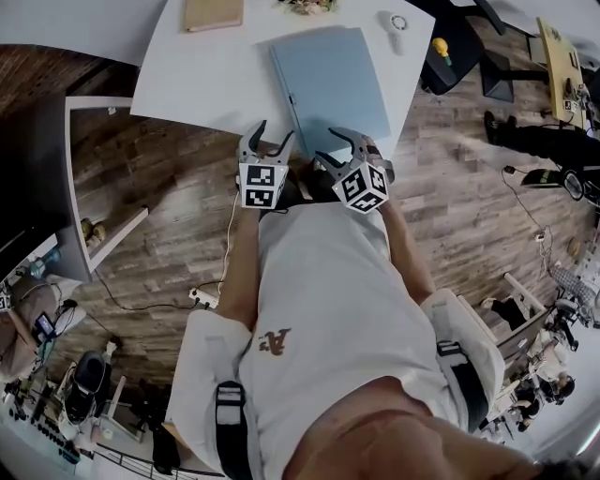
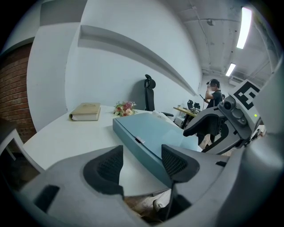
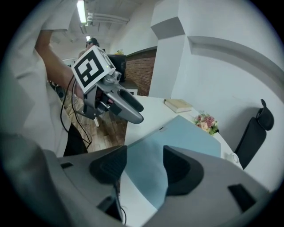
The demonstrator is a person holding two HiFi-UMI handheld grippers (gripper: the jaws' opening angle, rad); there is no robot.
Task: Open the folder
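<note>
Folder (image 1: 330,82) — pale blue, shut, lying flat on the white table (image 1: 216,84), its short edge close to the table's near edge, right in front of me. The table is the biggest thing here; it stands on a wood-plank floor (image 1: 169,206) against a white wall, and a black chair (image 2: 150,91) stands behind its far side.

My left claw (image 2: 142,162) is spread wide with nothing gripped. Past its pads I see the folder's long side edge and near corner, with a small clasp partway along that edge. The claw sits just off the folder's near left corner, and I see no contact.

My right claw (image 3: 144,166) is also spread wide and empty. It hangs over the folder's near end, and the blue cover fills the gap between its pads, lying below them.

Farther back on the table lies a tan book (image 1: 213,14), closed and well apart from the folder. Beside it is a little bunch of flowers (image 1: 307,6) — and to the right a small white gadget (image 1: 397,28).
</note>
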